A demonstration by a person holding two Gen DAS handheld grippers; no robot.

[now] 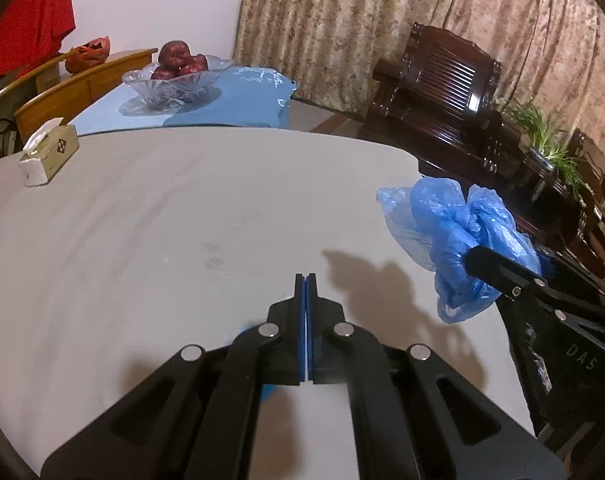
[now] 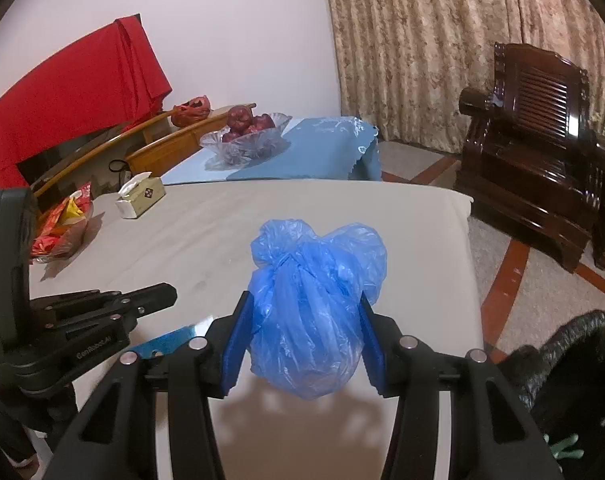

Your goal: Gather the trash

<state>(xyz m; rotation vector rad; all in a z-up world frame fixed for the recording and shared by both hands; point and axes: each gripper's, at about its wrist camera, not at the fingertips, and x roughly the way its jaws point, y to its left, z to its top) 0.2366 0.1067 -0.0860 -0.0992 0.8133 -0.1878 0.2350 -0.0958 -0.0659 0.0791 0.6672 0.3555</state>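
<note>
Your right gripper [image 2: 302, 316] has the bag [image 2: 314, 312] between its jaws, above the near part of the table [image 2: 230, 216]. Your left gripper [image 1: 306, 280], jaws together, sits to the left of that bag, also over the table. Ahead of your jaws and to the left, the tissue box [image 2: 140, 196] lies on the table near its far edge. Nearer you and further left lie the snack packets [image 2: 62, 224]. Behind the table stands a second table with the fruit bowl [image 2: 248, 136] on it. Off the table's right side stands the armchair [image 2: 542, 152].
</note>
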